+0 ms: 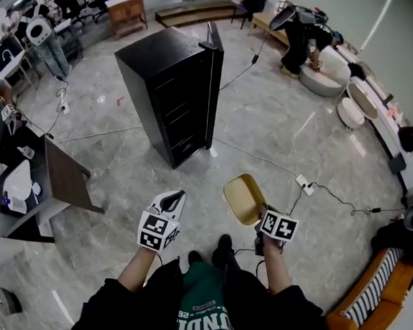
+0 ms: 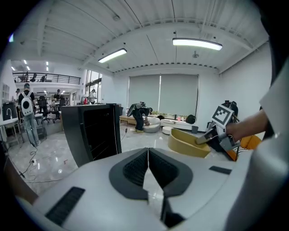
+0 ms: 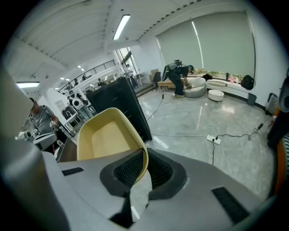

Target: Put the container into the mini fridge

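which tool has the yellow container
The right tool, clamped on the rim of the yellow container; the left tool is shut with nothing between its jaws.

1. I can read big white letters "UNDI" on the green shirt (image 1: 201,316). The rest of the word is cut off.
2. The small print above those letters is too tiny for me to read.

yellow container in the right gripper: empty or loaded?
Empty. In the right gripper view the container is bare yellow inside; the right gripper clamps its rim.

Empty yellow container (image 1: 243,199), tilted, well apart from black mini fridge (image 1: 172,91).
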`<state>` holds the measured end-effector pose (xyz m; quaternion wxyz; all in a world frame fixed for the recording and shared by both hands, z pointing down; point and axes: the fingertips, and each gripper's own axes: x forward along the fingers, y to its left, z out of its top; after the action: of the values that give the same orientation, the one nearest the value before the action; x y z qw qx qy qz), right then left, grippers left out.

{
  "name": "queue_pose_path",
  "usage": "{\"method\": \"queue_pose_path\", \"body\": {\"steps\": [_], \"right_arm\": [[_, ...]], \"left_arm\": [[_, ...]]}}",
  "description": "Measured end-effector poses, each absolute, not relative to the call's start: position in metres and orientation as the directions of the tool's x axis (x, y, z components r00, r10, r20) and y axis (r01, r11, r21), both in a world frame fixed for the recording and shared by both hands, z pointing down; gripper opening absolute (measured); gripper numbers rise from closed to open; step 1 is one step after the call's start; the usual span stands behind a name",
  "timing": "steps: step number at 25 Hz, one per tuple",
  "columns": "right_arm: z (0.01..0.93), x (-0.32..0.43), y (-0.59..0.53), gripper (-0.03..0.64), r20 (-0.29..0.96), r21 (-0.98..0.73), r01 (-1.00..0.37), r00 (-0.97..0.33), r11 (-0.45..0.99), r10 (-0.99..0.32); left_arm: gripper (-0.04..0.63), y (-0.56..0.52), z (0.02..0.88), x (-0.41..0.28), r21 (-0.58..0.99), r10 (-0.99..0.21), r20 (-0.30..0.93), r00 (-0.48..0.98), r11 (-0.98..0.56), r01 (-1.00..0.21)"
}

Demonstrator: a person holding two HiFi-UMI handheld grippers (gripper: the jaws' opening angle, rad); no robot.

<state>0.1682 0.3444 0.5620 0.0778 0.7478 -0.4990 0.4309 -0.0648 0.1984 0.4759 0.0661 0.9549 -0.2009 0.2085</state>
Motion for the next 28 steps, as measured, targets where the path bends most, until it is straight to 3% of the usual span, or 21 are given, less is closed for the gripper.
{"method": "queue_pose_path", "body": {"steps": [28], "right_arm": [[0.563,0.199,0.325,0.048,0.75,-0.308,-0.849,0.062,-0.43,-0.659]], "left_arm": [[0.014,0.189,0.485,-0.018,0.062,-0.357,0.457,0.815,-0.901,-0.429]]}}
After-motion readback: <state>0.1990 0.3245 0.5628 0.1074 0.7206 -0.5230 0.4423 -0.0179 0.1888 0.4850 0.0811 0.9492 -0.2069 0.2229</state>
